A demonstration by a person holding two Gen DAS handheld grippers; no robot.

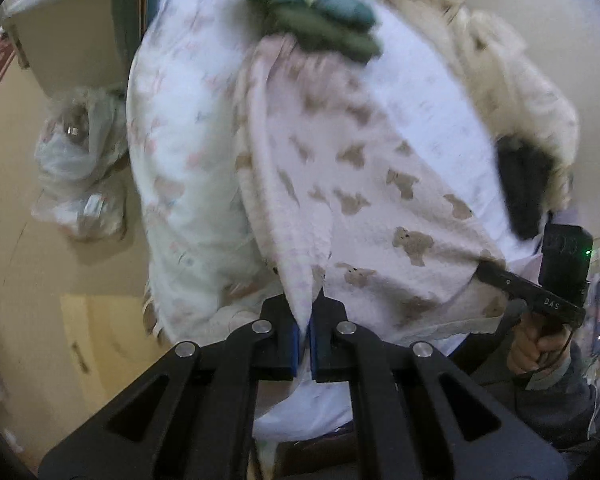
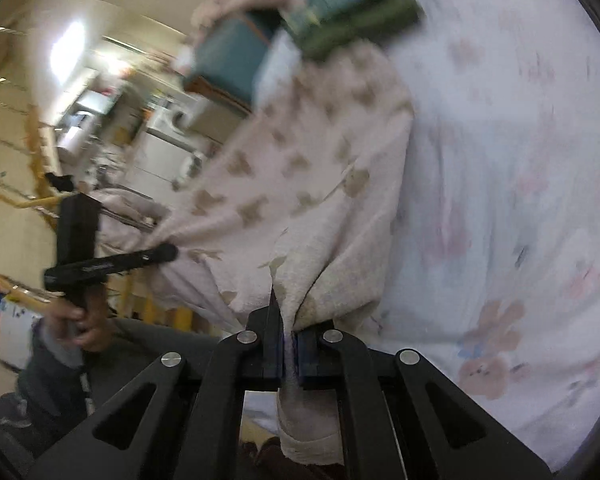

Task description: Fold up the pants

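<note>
The pants (image 1: 364, 208) are pale pink with brown teddy bears and lie stretched over a white floral bedspread (image 1: 180, 152). My left gripper (image 1: 305, 320) is shut on one edge of the pants. My right gripper (image 2: 288, 340) is shut on another edge of the pants (image 2: 284, 200). Each gripper shows in the other's view, the right gripper (image 1: 488, 270) at the far right and the left gripper (image 2: 168, 254) at the left, both pinching the cloth and held by hands. The cloth is lifted and taut between them.
A stack of folded dark green clothes (image 1: 320, 4) (image 2: 352, 8) lies at the far end of the bed. A cream fluffy blanket (image 1: 500, 60) runs along the wall side. A plastic bag (image 1: 76, 176) sits on the floor. A teal box (image 2: 228, 60) stands beyond the bed.
</note>
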